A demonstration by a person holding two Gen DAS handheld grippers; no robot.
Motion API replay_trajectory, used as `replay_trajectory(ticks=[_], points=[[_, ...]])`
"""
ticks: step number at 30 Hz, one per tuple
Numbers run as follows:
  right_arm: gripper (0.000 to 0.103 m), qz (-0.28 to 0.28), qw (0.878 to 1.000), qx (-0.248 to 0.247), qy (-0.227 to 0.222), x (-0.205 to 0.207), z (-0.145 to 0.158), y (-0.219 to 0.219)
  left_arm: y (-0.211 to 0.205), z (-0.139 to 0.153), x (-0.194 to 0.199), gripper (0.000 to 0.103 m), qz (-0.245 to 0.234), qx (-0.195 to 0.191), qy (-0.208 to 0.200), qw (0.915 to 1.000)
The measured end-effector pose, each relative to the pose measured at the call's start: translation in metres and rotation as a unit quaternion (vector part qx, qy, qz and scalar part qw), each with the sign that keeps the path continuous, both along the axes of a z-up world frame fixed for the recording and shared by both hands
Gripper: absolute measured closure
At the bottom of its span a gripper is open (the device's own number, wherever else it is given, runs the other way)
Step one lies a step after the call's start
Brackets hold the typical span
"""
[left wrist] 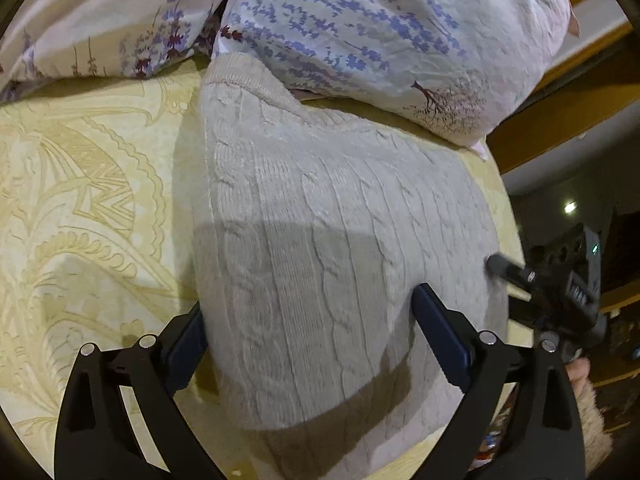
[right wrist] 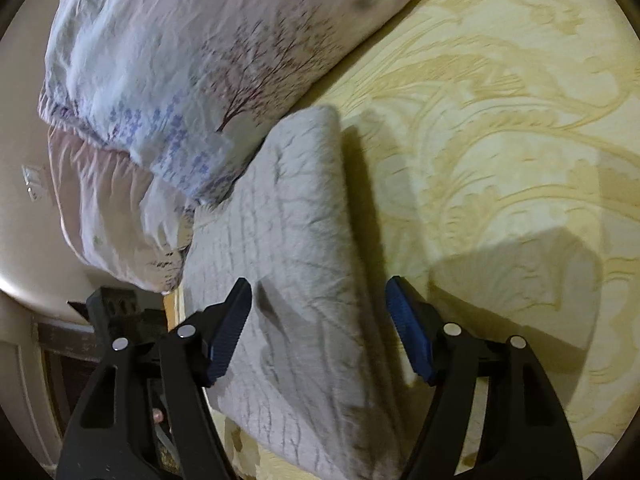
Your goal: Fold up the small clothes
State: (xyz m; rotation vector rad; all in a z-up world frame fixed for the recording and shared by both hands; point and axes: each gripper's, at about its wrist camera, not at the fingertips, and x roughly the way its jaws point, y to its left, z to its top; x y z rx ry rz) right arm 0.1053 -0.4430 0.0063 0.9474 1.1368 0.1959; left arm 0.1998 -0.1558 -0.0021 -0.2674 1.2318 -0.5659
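A cream cable-knit sweater (left wrist: 320, 240) lies folded into a long block on the yellow patterned bedspread (left wrist: 80, 200). My left gripper (left wrist: 308, 320) is open just above its near end, one blue pad on each side of the knit. In the right wrist view the sweater (right wrist: 296, 240) runs away from me, with its folded edge on the right. My right gripper (right wrist: 320, 320) is open over its near part, empty. The right gripper also shows at the right edge of the left wrist view (left wrist: 552, 284).
A white quilt with blue and purple flowers (left wrist: 380, 32) is bunched against the sweater's far end; it also shows in the right wrist view (right wrist: 180, 80). The bed edge (left wrist: 516, 240) and dark floor lie to the right. Bedspread (right wrist: 500, 140) stretches right of the sweater.
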Motion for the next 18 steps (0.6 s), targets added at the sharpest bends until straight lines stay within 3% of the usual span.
replay_trajectory(ticks=[3, 5, 9, 13, 18], points=[[0.04, 0.012, 1.0, 0.003, -0.008, 0.003, -0.001, 0.009, 0.004, -0.001, 0.004, 0.008, 0.015, -0.023, 0.01, 0.9996], [0.044, 0.013, 1.0, 0.009, -0.005, 0.005, -0.002, 0.01, 0.011, -0.002, 0.01, 0.015, 0.035, -0.042, 0.02, 0.9983], [0.067, 0.003, 0.999, 0.036, -0.009, 0.001, -0.007, 0.014, 0.03, -0.01, 0.017, 0.04, 0.077, -0.089, 0.047, 0.992], [0.073, -0.006, 0.998, 0.05, -0.032, -0.004, 0.004, 0.019, 0.041, -0.009, 0.016, 0.061, 0.078, -0.118, 0.047, 0.9889], [0.075, 0.004, 0.997, 0.055, -0.055, 0.0, 0.026, 0.039, 0.061, 0.007, 0.012, 0.065, 0.071, -0.14, 0.04, 0.9868]])
